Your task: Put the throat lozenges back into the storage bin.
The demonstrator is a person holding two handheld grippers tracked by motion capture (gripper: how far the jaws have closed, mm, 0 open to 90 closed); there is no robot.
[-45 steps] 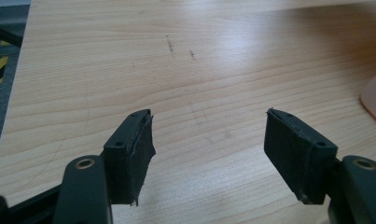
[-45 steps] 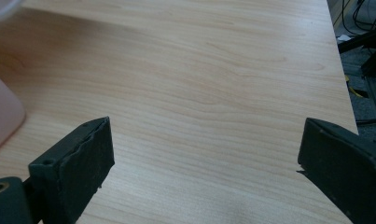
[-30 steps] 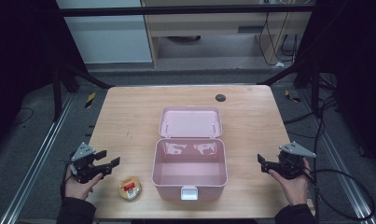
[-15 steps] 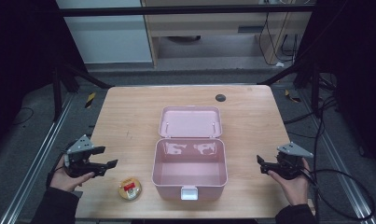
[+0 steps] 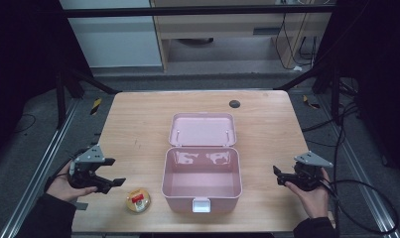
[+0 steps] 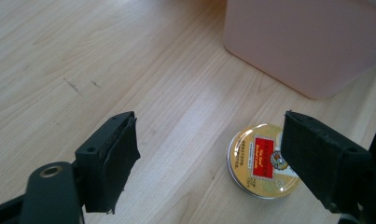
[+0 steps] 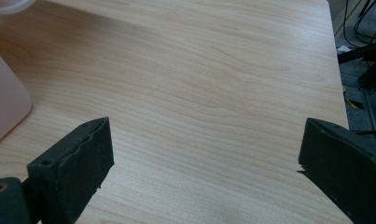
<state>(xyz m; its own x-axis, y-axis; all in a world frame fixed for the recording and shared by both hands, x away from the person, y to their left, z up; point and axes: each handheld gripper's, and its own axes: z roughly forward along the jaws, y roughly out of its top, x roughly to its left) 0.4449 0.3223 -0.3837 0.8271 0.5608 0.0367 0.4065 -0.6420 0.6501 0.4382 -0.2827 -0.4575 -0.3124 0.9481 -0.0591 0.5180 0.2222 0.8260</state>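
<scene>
**Both claws hovering apart, either side of the open pink box**

Near edge of the desk: the left hand is holding the left claw over the near-left corner, jaws standing wide apart and gripping nothing. In the left gripper view the left claw is pointing down at a small round gold tin with a red label, which is lying flat on the wood just beside the right jaw. From the high view the tin is sitting near the front edge, just left of the pink box and apart from it.

Near right: the right hand is holding the right claw right of the box, jaws also spread wide with bare wood between them, as the right gripper view confirms.

Centre: the box is standing open and looks empty inside, white latch facing the near edge, lid lying back flat toward the far side.

Far: a small dark round mark or object is sitting near the far edge; cannot tell what it is.
</scene>
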